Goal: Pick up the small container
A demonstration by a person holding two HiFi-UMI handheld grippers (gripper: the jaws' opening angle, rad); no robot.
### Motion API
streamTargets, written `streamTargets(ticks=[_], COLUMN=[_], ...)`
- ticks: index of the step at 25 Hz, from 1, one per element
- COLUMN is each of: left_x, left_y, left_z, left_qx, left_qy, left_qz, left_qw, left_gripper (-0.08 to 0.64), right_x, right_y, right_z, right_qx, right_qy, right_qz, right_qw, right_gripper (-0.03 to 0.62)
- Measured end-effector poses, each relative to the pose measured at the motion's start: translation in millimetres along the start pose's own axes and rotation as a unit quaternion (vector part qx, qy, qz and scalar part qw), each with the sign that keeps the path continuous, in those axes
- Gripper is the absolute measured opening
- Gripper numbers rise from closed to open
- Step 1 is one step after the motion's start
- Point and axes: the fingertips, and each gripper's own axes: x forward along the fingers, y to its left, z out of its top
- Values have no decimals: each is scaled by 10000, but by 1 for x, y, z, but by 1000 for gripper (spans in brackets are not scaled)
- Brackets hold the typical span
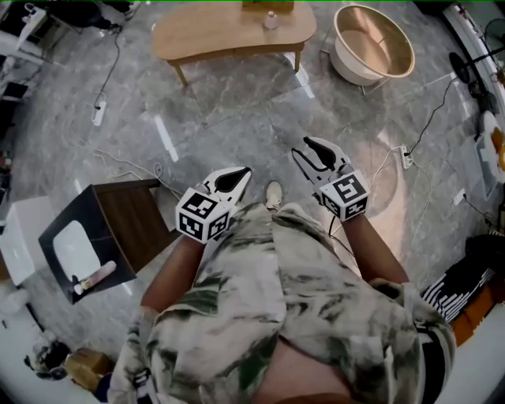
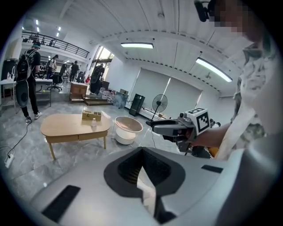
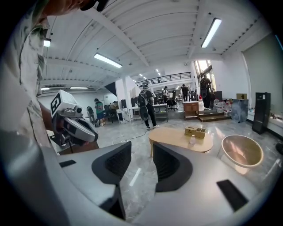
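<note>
Your right gripper (image 1: 309, 150) stands spread and empty, your left gripper (image 1: 237, 180) pressed together on nothing; the small container (image 1: 271, 20) sits on the wooden tabletop (image 1: 205, 31), top centre of the head view.

Head view steeply down from above, worktop (image 1: 229, 31) at 12 o'clock, gripper views lower, near level along own jaws, sharing that distant worktop and basin (image 1: 377, 41), left gripper view catching right gripper (image 2: 155, 125) at 3 o'clock.
</note>
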Motion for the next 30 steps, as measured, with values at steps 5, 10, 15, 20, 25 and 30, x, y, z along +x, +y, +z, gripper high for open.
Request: streamTargets(ticks=[5,10,15,20,25,30], left_x=[36,53,75,92,104,101], left_y=[14,39,75,143,205,276], left_z=[29,46,80,118,158,181], left_qx=[-43,-56,-123,30,256,267], left_qy=[8,81,-33,-53,9,69], left_qz=[95,88,-193,-424,-745,-879], left_qw=[9999,9999,9997,9991,9969,9958], left_gripper=[22,23,21,21,21,21], right_x=[21,48,89,141,199,263], right_y=[-54,-85,-114,-139,-169,-191], right_z=[-3,-2,13,42,72,90], right_qx=[26,152,117,184,188,251], right_qy=[91,176,237,282,364,518], right_qz=[7,-85,-201,-544,-867,-1049], right_qw=[10000,9997,9994,9979,9954,9928], right_gripper=[189,193,193,187,179,173])
